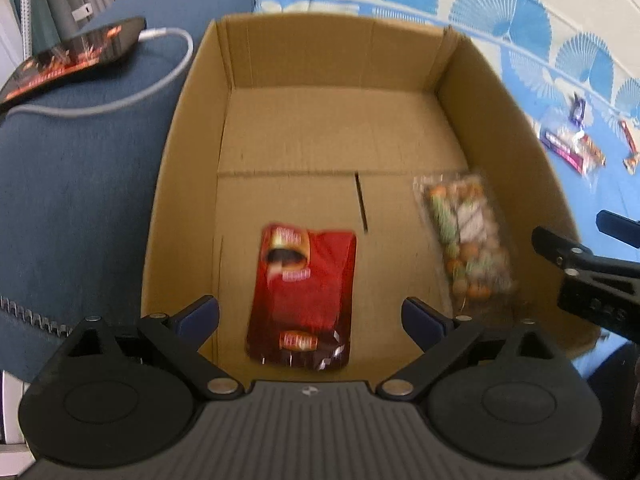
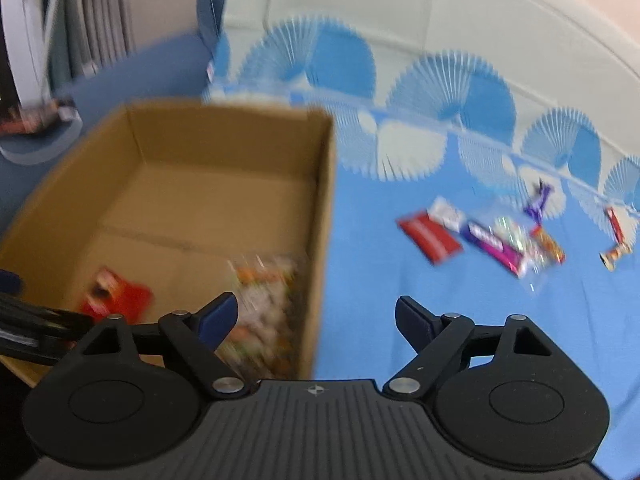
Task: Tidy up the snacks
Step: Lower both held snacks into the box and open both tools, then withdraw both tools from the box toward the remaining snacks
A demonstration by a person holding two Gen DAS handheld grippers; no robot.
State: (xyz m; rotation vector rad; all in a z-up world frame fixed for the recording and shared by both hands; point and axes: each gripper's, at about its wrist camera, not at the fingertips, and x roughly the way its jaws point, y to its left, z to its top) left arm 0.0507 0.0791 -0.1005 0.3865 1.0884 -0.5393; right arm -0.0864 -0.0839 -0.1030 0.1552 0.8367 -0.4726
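A red foil snack packet point(image 1: 303, 298) is seen in the open brown cardboard box point(image 1: 192, 152), at 12 o'clock from the released, empty left gripper point(image 1: 311, 316); the right gripper point(image 2: 316, 316) is likewise spread, empty.

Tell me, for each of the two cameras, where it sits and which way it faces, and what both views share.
Left wrist: sits on the left gripper, looking down into the cardboard box; its open fingers frame the red packet, and the right gripper's tip enters at the right edge.
Right wrist: sits on the right gripper, open, above the box's right wall, facing the snacks on the blue cloth.
Shared: the box, red packet, clear candy bag and the loose snacks.
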